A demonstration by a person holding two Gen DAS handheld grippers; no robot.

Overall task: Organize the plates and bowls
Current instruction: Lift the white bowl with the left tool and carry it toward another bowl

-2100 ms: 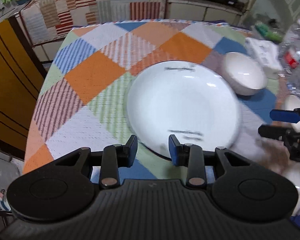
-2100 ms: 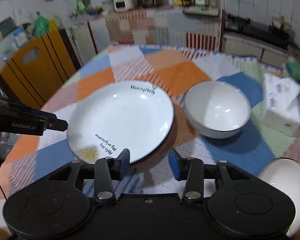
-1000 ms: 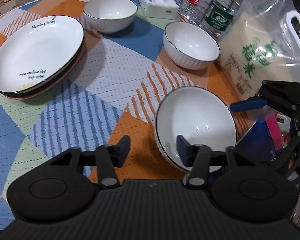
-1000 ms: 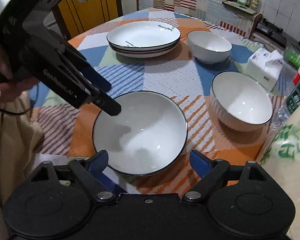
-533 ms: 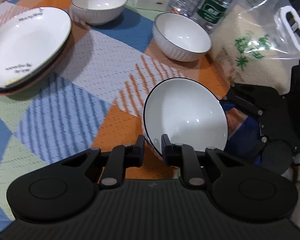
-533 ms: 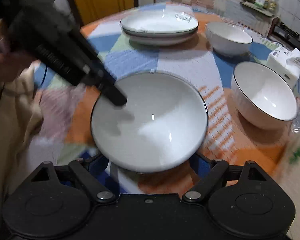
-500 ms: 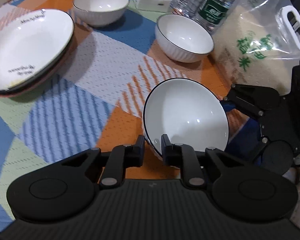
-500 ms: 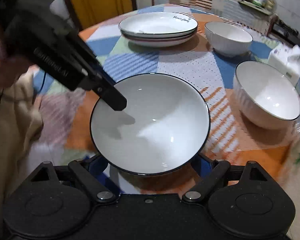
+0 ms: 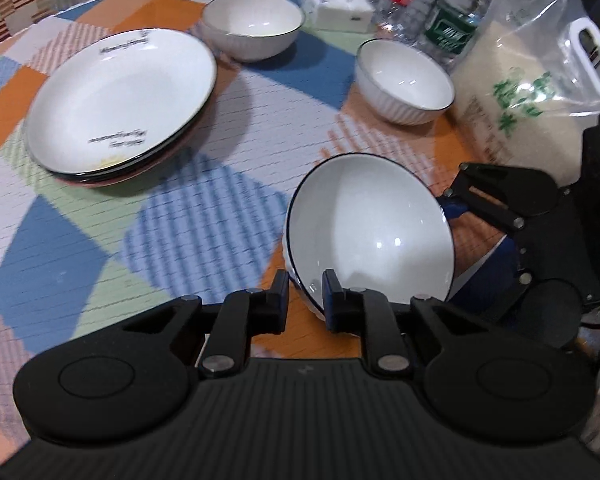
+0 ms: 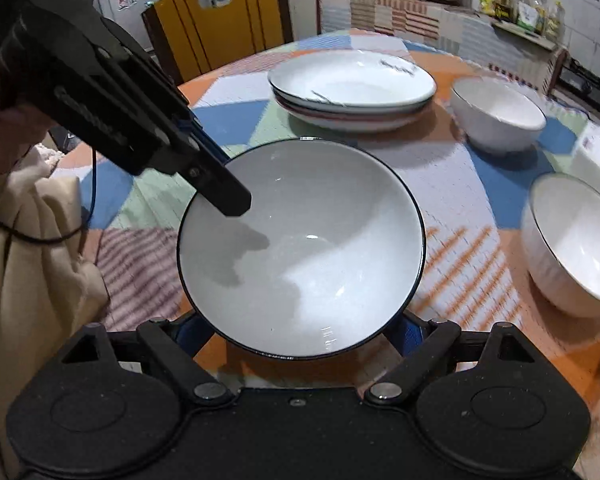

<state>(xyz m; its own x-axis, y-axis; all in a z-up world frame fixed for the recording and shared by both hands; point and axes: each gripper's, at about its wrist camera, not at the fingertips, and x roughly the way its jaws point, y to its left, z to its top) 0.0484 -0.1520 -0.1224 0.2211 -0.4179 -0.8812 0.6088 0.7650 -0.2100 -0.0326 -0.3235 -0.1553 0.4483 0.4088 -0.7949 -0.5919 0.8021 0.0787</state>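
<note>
A white bowl with a dark rim [image 9: 370, 232] [image 10: 300, 244] hangs tilted above the table's near edge. My left gripper [image 9: 305, 304] is shut on its rim. My right gripper [image 10: 300, 336] is spread wide around the bowl's underside, and its fingertips are hidden beneath it. A stack of white plates [image 9: 120, 100] [image 10: 352, 88] sits at the far left. Two more white bowls stand on the table, one behind the plates [image 9: 252, 30] [image 10: 498, 114] and one by the rice bag [image 9: 404, 80] [image 10: 576, 240].
A patchwork cloth [image 9: 204, 216] covers the round table. A clear rice bag [image 9: 532, 92], water bottles [image 9: 424, 4] and a tissue pack [image 9: 332, 0] crowd the right side. A yellow chair [image 10: 216, 28] stands beyond the table.
Over two seconds my left gripper left the plate stack, came to the near bowl and shut on its rim. The bowl has been lifted and tilted, with my right gripper under it.
</note>
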